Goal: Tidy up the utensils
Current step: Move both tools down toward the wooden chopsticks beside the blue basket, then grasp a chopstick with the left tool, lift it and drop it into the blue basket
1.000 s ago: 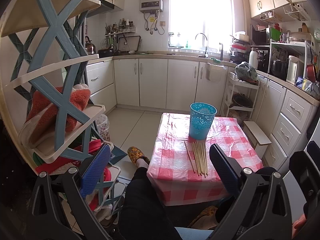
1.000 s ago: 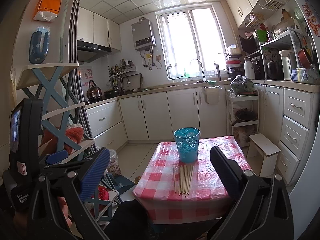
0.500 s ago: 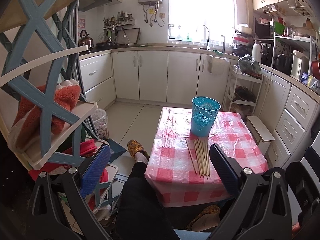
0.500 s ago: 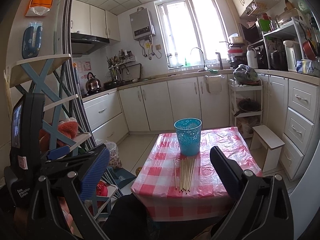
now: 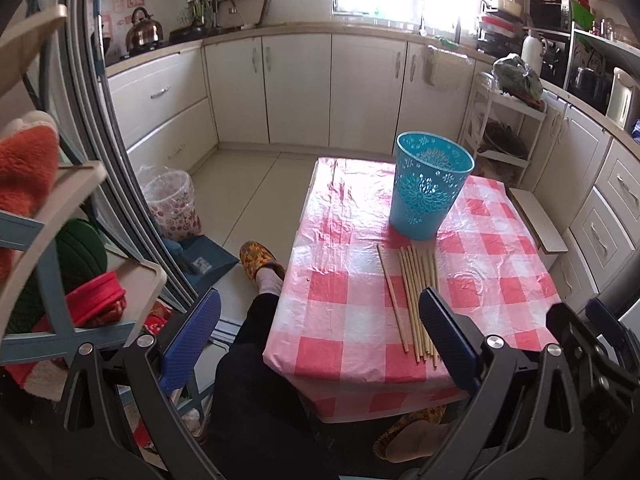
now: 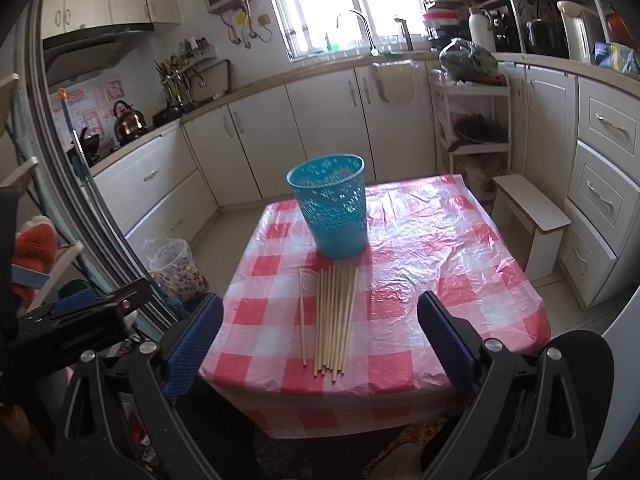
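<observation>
A steel kettle (image 5: 144, 29) sat on the stove; a floral plastic-lined wastebin (image 5: 173, 205) stood on the tiled floor (image 5: 244, 184).

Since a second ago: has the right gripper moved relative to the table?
Yes. The right gripper has come closer and lower: the table and blue basket fill more of its view. Its jaws are closing, with nothing between them.

You have one blue cup (image 6: 331, 207) on one checked table (image 6: 440, 248), one lone chopstick (image 6: 302, 316) left of a bundle (image 6: 335, 320) too tightly packed to count.
</observation>
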### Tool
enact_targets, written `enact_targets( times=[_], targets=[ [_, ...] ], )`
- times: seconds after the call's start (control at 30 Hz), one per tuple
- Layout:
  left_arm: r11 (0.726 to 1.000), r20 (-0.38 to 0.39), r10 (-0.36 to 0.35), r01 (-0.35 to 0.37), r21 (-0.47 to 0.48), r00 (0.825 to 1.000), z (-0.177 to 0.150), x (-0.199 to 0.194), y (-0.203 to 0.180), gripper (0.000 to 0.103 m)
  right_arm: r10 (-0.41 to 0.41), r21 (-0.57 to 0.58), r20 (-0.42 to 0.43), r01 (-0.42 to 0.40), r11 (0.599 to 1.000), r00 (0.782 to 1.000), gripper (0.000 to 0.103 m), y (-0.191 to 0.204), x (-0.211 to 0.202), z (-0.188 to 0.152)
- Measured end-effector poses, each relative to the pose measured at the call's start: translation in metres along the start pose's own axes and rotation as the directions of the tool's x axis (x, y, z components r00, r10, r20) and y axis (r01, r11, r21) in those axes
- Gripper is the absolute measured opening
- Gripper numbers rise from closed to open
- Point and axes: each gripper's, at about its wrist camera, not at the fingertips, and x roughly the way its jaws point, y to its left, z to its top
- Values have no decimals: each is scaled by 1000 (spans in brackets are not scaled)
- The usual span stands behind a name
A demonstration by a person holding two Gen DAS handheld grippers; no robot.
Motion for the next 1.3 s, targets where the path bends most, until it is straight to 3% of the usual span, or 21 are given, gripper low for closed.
enact_targets(
  times=[0.1,0.27,0.47,0.67,0.77,0.97,1.17,1.23,1.27,1.3],
  targets=[
    [1000,-58,11,-11,0,998,-3,40,-2,95,-18,9,-81,19,1000,997,70,-13,56,7],
    [999,-214,-24,16,-40,977,-18,100,-14,95,-16,7,-208,18,1000,978,38,-28,151,6],
    [997,-295,-59,42,-62,954,-20,158,-35,95,-101,-49,-315,90,995,944,18,-41,232,-3],
    [997,-340,-69,58,-42,938,-19,198,-55,95,-114,-101,-350,83,991,930,13,-43,256,-10],
    [998,-356,-69,63,-28,932,-18,214,-65,95,-122,-157,-348,70,985,930,8,-43,257,-12],
    [998,-382,-58,62,-2,922,-18,249,-82,92,-138,-296,-364,26,955,921,7,-49,256,-10],
    [999,-407,4,18,49,913,-16,277,-96,74,-88,-238,-387,-7,971,918,6,-80,254,-5],
    [997,-418,25,8,77,908,-17,283,-102,58,-84,-226,-386,-6,974,919,6,-81,254,-4],
    [997,-411,21,13,81,911,-17,284,-104,56,-85,-227,-384,-5,974,920,6,-80,254,-5],
    [996,-403,13,24,86,915,-17,283,-106,44,-86,-229,-382,-5,973,920,6,-80,253,-5]
  ],
)
